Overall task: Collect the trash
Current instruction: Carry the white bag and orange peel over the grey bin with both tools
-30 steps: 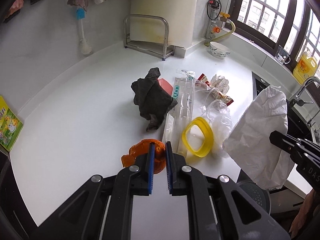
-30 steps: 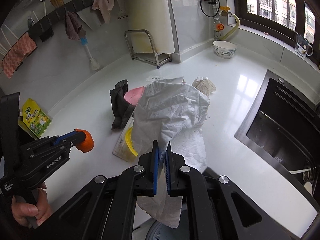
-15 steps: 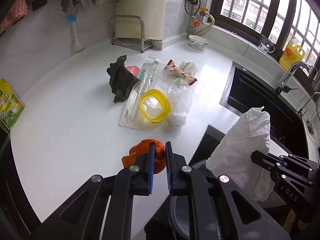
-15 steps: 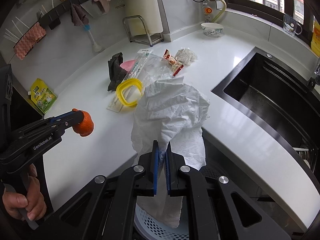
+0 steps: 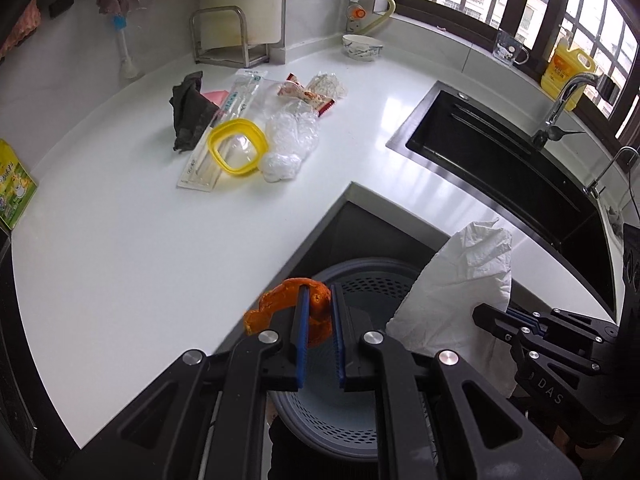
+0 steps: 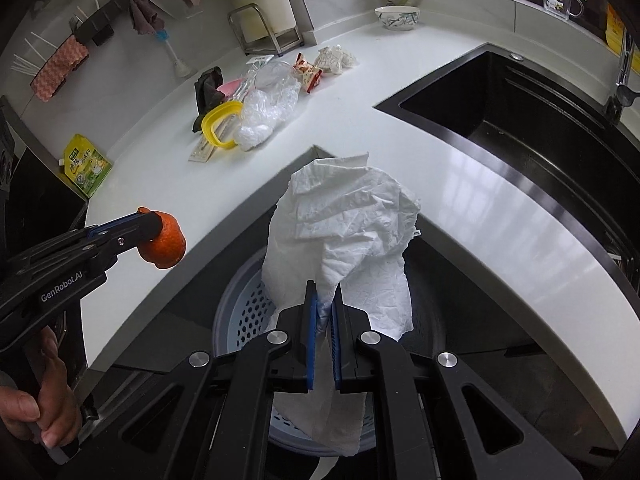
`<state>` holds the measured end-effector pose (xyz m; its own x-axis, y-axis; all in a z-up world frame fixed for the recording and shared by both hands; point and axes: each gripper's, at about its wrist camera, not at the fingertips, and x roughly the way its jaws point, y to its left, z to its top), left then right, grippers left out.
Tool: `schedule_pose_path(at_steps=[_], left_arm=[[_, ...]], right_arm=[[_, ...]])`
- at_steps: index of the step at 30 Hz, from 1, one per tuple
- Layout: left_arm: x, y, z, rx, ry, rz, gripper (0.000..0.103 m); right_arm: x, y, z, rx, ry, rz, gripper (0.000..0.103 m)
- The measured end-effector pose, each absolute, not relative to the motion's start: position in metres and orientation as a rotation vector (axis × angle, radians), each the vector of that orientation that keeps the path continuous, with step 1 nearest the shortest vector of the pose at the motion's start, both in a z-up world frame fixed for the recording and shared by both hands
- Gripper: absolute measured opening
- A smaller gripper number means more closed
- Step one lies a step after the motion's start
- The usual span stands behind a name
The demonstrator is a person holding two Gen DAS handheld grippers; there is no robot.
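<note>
Left claw [image 5: 320, 312], closed on an orange peel [image 5: 280, 308], sits at 6 o'clock in the left wrist view, the peel hanging at the tabletop [image 5: 140, 240] edge just over the rim of a grey perforated bin [image 5: 360, 284] standing in the corner notch below. On the tabletop, toward 11 o'clock, lies a cluster of remaining items: a dark cloth [image 5: 188, 110], a long clear packet [image 5: 224, 128], a yellow ring lid [image 5: 237, 147] resting on that packet, crumpled clear plastic [image 5: 292, 136] touching the lid at its 3 o'clock side, a red-and-white snack wrapper [image 5: 306, 96], and a white wad [image 5: 328, 84] just beside it. A green packet [image 5: 14, 188] lies at 9 o'clock at the tabletop's far edge. A black sink [image 5: 500, 160] occupies 2 o'clock. Right claw [image 6: 324, 300], closed on a crumpled white paper towel [image 6: 344, 232], sits at 6 o'clock in the right wrist view; the towel rises above the fingers and also hangs down over the bin opening. A hand [image 6: 36, 396] holds the left claw's handle at 8 o'clock there.
</note>
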<state>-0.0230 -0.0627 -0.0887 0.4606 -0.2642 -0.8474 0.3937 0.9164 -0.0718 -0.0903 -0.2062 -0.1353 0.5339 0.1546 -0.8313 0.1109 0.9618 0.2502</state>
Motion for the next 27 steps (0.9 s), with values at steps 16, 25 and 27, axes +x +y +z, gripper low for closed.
schedule_pose_path(at_steps=[16, 25, 27], left_arm=[[-0.029, -0.092, -0.191, 0.167, 1.170, -0.349, 0.011], [-0.023, -0.092, -0.217, 0.168, 1.204, -0.302, 0.011], [-0.023, -0.092, -0.222, 0.154, 1.218, -0.299, 0.012]], right_arm=[[-0.080, -0.224, -0.235, 0.312, 1.169, 0.110, 0.007], [-0.065, -0.227, -0.261, 0.319, 1.198, 0.132, 0.007], [-0.063, -0.227, -0.264, 0.318, 1.204, 0.141, 0.007]])
